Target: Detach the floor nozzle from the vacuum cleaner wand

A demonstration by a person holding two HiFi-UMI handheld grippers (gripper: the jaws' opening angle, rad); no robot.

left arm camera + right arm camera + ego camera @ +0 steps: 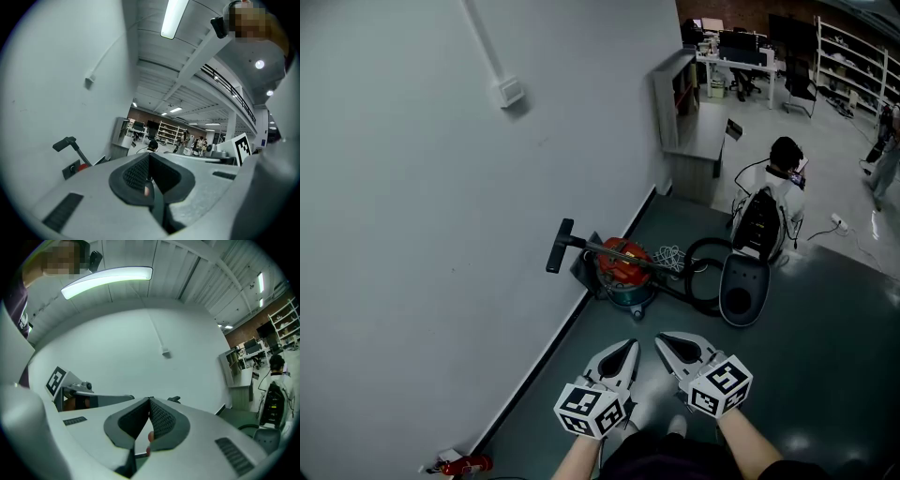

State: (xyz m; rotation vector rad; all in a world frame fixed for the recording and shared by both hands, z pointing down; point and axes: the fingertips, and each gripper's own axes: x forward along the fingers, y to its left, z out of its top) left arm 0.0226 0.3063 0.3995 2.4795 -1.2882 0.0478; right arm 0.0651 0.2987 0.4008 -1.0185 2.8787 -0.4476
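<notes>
A red canister vacuum (623,265) stands on the floor against the white wall. Its wand (605,248) slopes up to the left and ends in the black floor nozzle (560,245), which leans on the wall and is still joined to the wand. In the left gripper view the nozzle (64,144) shows at the left, far ahead. My left gripper (627,346) and right gripper (667,340) hover side by side well short of the vacuum. Both are shut with nothing between the jaws, as the left gripper view (149,157) and right gripper view (150,402) confirm.
A black hose (701,274) loops to the right of the canister, beside a dark oval shell (743,289). A person (783,183) crouches behind it. A grey cabinet (689,131) stands by the wall farther back. A red extinguisher (465,464) lies near my feet at the left.
</notes>
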